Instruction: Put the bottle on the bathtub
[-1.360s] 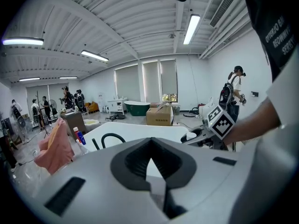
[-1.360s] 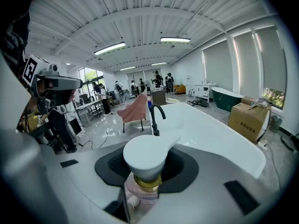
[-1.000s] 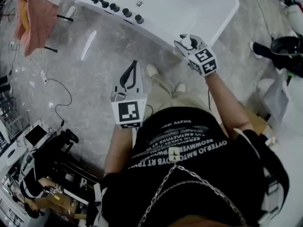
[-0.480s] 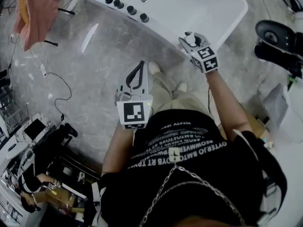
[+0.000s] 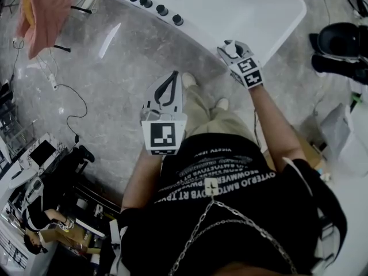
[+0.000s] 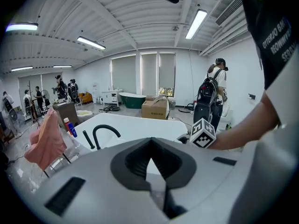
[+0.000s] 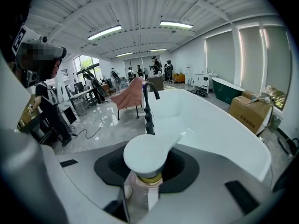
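Bottle (image 7: 145, 161) in right claw (image 7: 140, 190).

Grey floor (image 5: 118, 94), white bathtub (image 5: 247, 7), black cable (image 5: 85, 112)

Glossy bathtub (image 5: 247, 10), matt black tap (image 7: 149, 112), pink cloth (image 5: 46, 10), polished floor (image 5: 115, 91), smooth plastic bottle (image 7: 145, 158).

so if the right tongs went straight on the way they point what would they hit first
Likely the rim of the bathtub just ahead; if the right tongs, shut on the bottle, clear it, the black tap stands next in line. Depth is hard to judge.
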`<action>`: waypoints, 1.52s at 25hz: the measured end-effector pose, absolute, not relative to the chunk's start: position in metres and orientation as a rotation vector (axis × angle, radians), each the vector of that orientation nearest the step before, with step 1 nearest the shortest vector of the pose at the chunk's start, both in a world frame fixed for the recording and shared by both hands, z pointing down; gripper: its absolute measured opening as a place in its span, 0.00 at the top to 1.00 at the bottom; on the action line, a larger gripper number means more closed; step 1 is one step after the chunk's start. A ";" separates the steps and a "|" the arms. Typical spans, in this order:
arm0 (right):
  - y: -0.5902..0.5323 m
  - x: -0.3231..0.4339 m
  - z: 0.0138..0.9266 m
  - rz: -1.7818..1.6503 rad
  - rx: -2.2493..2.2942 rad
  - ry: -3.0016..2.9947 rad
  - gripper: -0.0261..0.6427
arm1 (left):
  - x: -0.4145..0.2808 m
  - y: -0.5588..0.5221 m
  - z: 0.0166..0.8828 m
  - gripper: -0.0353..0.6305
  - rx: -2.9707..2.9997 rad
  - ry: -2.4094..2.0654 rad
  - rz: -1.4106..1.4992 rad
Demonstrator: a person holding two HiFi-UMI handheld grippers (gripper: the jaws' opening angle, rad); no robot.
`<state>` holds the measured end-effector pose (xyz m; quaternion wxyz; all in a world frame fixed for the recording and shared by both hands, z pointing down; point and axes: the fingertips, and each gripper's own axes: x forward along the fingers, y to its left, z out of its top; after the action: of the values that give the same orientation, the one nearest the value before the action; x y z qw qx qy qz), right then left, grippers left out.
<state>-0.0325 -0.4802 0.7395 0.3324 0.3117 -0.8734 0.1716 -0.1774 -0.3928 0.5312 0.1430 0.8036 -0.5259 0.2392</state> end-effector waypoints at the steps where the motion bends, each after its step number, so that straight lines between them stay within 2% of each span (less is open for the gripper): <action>1: -0.479 -0.032 0.741 0.455 0.817 -2.283 0.76 | -0.177 -0.393 0.531 0.95 2.318 -1.517 0.681; 24: -0.474 -0.035 0.762 0.435 0.793 -2.307 0.76 | -0.173 -0.370 0.537 0.95 2.285 -1.515 0.713; 38: -0.480 -0.032 0.765 0.674 0.779 -2.366 0.67 | -0.161 -0.380 0.514 0.95 2.332 -1.545 0.702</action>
<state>-0.0322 -0.4800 0.7652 0.2771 0.2900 -0.8810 0.2508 -0.1613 -0.3801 0.5140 0.1284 0.8020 -0.5311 0.2413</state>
